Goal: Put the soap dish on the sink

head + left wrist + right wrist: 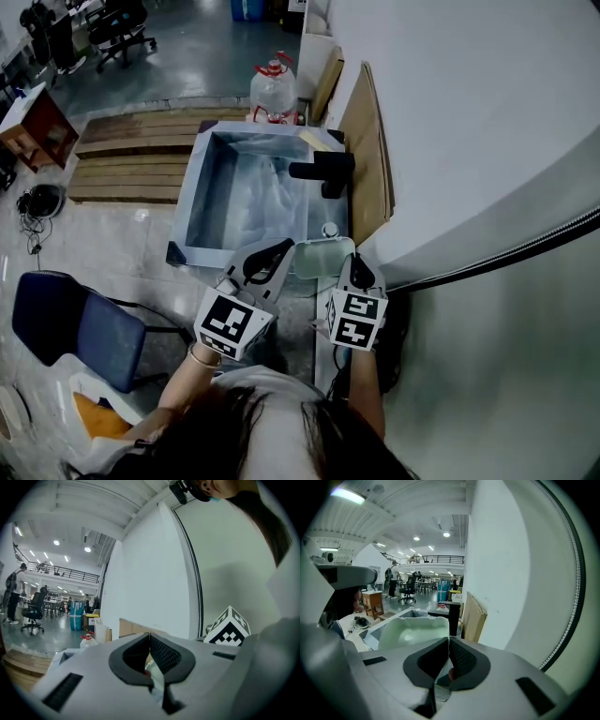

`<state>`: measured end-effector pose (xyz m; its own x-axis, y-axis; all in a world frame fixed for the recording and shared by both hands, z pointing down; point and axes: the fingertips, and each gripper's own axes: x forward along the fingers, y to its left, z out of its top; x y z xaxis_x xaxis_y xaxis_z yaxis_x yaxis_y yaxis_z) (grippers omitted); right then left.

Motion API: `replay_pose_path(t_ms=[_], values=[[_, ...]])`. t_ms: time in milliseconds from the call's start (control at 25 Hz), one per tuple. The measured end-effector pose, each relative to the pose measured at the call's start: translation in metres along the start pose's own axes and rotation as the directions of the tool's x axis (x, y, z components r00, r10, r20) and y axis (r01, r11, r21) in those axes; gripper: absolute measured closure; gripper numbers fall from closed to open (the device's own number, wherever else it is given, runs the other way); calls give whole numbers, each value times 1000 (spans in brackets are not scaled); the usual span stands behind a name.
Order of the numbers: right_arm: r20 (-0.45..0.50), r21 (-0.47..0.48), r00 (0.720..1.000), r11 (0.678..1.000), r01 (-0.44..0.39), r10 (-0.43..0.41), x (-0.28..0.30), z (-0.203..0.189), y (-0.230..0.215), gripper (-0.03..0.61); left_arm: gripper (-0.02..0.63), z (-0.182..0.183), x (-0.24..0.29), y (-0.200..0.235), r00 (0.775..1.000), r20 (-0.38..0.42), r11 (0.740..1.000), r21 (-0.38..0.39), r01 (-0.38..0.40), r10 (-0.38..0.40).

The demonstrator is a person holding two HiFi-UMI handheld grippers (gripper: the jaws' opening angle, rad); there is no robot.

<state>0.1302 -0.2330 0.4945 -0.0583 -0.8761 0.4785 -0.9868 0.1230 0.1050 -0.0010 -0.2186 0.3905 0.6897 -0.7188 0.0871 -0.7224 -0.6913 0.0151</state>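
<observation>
The soap dish [323,256] is a pale green translucent tray above the sink's near right corner, between my two grippers. In the right gripper view the soap dish [412,631] fills the space just ahead and left of the jaws, its near right corner at their tips. My right gripper [353,265] is shut on that corner. My left gripper [284,247] is shut, its tip beside the dish's left edge, with nothing seen held. A sliver of the dish [157,676] shows through the gap under the left jaws. The steel sink [208,192] has a black tap [323,170].
A white curved wall [469,122] rises close on the right, with cardboard sheets [367,150] leaning behind the sink. A clear water jug [274,91] stands beyond the sink. Wooden pallets [131,159] lie on the floor at left, and a blue chair [70,323] is near left.
</observation>
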Motion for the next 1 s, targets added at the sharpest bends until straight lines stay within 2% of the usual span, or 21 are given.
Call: replay_pose_path(t_ms=[440,1000], values=[[-89,-90,996,996,-8,0,36,-23,4,549,604,-3,17,16,1000,-12,1000,-4,23,-23],[-176,-141,984,990,-30,5,73,-52,9,549,604,-13,32,25,998,-46,999,-1,52,-52]])
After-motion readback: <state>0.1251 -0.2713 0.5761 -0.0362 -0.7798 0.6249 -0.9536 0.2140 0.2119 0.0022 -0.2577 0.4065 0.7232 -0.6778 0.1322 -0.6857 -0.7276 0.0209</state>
